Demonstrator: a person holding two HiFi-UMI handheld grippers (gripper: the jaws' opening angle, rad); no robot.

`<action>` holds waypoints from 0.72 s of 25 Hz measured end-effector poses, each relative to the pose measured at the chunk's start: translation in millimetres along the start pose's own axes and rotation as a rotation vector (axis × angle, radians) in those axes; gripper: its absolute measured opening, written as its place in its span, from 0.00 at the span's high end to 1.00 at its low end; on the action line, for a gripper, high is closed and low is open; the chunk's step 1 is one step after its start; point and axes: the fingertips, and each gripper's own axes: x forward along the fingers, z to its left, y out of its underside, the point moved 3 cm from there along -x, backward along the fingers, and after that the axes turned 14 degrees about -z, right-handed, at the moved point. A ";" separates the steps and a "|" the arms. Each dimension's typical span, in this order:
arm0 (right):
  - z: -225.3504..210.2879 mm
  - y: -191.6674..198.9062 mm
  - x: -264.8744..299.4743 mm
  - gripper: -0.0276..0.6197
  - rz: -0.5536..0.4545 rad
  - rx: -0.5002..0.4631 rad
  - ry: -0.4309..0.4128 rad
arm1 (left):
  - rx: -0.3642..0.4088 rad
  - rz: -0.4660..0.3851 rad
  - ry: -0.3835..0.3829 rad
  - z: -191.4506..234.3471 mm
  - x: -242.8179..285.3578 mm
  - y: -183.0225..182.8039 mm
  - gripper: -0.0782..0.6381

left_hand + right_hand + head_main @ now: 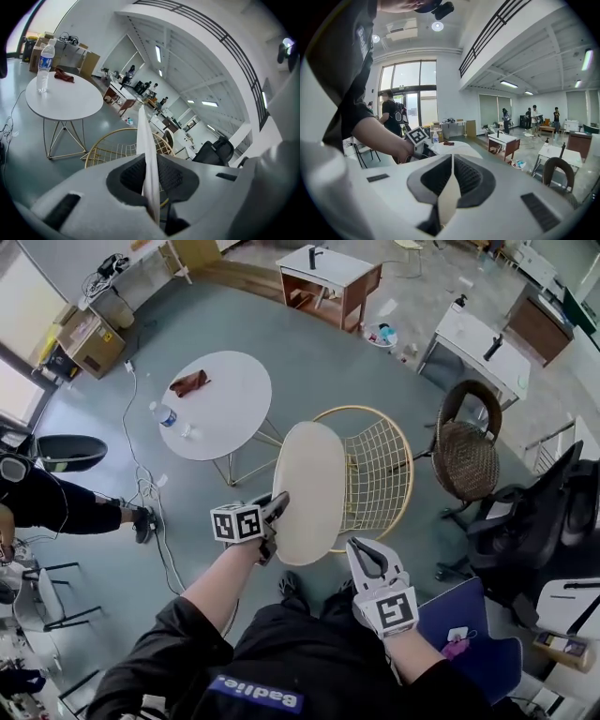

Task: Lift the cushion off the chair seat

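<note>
A flat cream cushion (pixel 309 488) hangs tilted above the gold wire chair (pixel 380 474), clear of its seat. My left gripper (pixel 278 505) is shut on the cushion's near left edge. My right gripper (pixel 357 549) is shut on its near right corner. In the left gripper view the cushion (pixel 146 150) shows edge-on as a thin pale strip pinched between the jaws (pixel 151 174), with the chair (pixel 112 145) below it. In the right gripper view a cream corner of the cushion (pixel 449 199) sits between the pads of my right gripper (pixel 451 176).
A round white table (pixel 225 418) stands left of the chair with a water bottle (pixel 163 415) and a brown cloth (pixel 189 382) on it. A wicker chair (pixel 466 454), a black office chair (pixel 539 521) and a blue seat (pixel 469 622) crowd the right. Cables (pixel 150 498) trail at the left.
</note>
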 end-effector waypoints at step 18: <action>24.7 -40.6 -21.8 0.90 -0.069 -0.015 -0.003 | 0.059 -0.123 0.172 -132.6 -109.6 -14.9 0.81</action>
